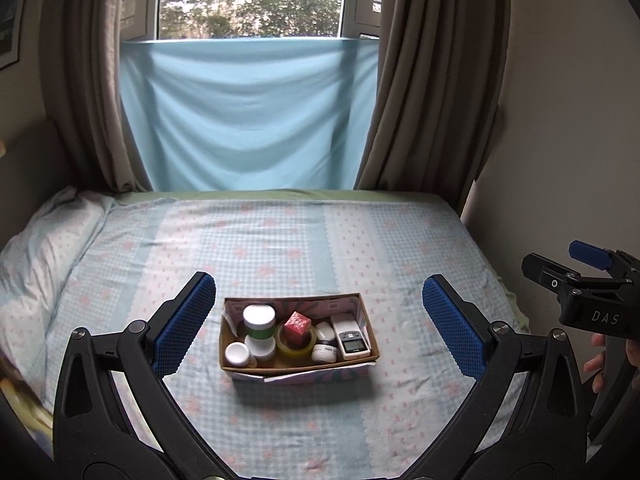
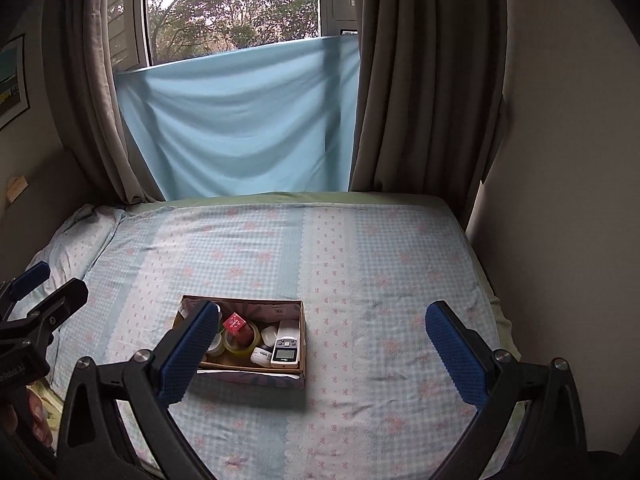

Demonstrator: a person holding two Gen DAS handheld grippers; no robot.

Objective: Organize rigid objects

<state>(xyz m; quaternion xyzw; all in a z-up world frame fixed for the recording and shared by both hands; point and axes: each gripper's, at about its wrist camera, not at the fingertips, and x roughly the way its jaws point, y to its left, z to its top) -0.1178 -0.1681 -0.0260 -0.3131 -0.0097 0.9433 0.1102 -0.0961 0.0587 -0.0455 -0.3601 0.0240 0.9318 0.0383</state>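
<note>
we judge the main risk from here is the soft bed [image 1: 280, 240]: the cardboard box [image 1: 298, 368] sits on a yielding mattress, so a downward push on one item could tip the box or shift the crowd inside. the contents are packed tight, so blue pads closing on one jar could knock a neighbour or pinch two at once. the near wall looks folded outward and limp (it may not stop anything sliding).

our left gripper [image 1: 316, 328] hangs above the near part of the bed with its jaws wide and nothing between them; the box shows in the gap, further off. our right gripper [image 2: 324, 354] is also spread wide and holds nothing, with the box to the left of its centre and partly behind its left finger.

inside the box, from left to right: a white-lidded jar [image 1: 259, 322] with a green band, another white-capped jar [image 1: 238, 354] nearer us, a roll of yellowish tape [image 1: 295, 342] with a red cube [image 1: 297, 323] resting in its ring, two small white pots [image 1: 325, 344], and a white handheld device [image 1: 351, 338] with a dark screen against the right wall. nothing lies loose on the sheet that we can see, so the sorting seems close to done.
</note>
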